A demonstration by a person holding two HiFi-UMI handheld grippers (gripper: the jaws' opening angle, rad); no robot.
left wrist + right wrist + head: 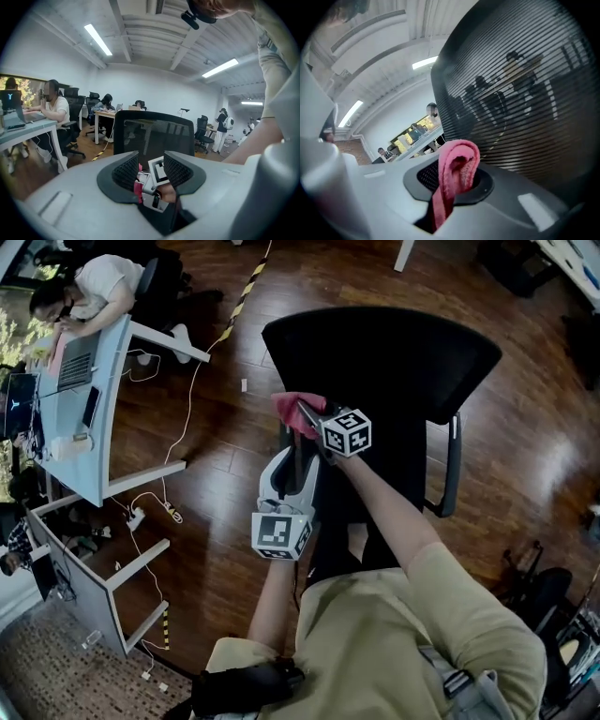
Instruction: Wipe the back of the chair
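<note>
A black office chair stands in front of me, its mesh back [375,357] seen from above in the head view. My right gripper [307,420] is shut on a pink cloth [292,410] and holds it against the left part of that back. In the right gripper view the folded cloth [457,171] sticks up between the jaws, with the mesh [525,93] close behind it. My left gripper [298,457] hangs just below the right one, open and holding nothing. Through its jaws [151,169] I see the chair back [154,133] and the right gripper's marker cube [158,169].
A light desk [94,399] with a laptop stands at the left, a person [89,287] leaning over it. Cables [150,507] and striped floor tape [246,292] lie on the wooden floor. The chair's right armrest [453,465] juts out. More desks and seated people [56,110] fill the room.
</note>
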